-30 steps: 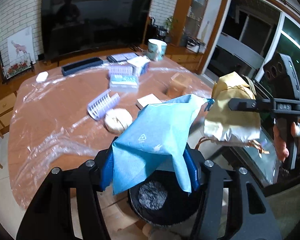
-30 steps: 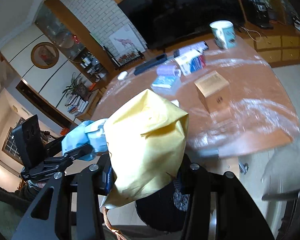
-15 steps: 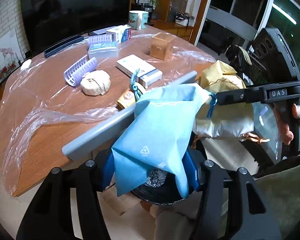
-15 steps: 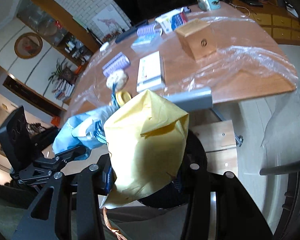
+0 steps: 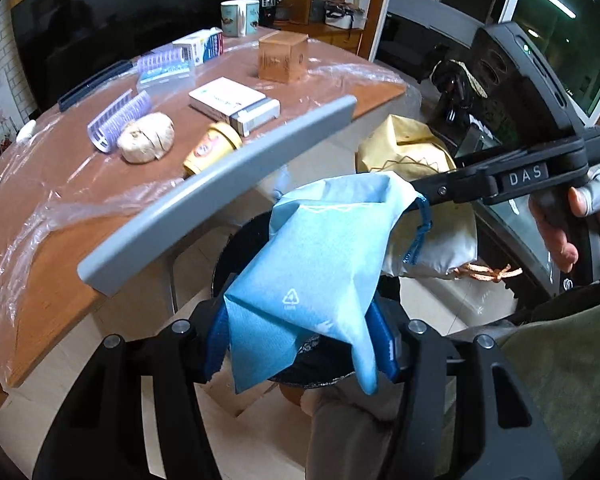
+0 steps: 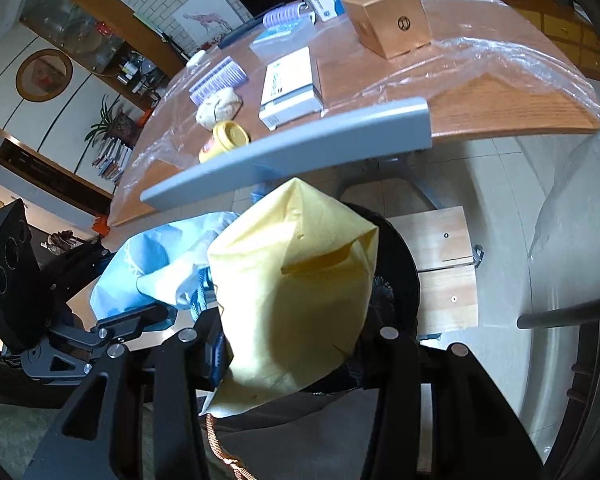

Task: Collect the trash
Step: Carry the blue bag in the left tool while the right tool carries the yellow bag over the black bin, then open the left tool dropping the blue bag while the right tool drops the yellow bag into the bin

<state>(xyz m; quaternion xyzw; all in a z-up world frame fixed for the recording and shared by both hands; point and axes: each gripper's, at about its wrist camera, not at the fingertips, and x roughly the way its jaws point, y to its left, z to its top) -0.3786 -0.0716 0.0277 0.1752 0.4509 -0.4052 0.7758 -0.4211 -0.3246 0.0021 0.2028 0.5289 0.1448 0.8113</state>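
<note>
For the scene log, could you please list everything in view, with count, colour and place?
blue bag: 1, light blue, in left gripper above bin
yellow bag: 1, pale yellow, in right gripper above bin
bin: 1, black, on floor beside table
table: 1, brown wood under clear plastic film
wooden box: 1, tan, on table
flat carton: 1, white, mid-table
yellow cup: 1, lying near table edge
hair rollers: 2, purple, on table
mug: 1, white-teal, far edge
left gripper: black, shut on blue bag
right gripper: black, shut on yellow bag
</note>
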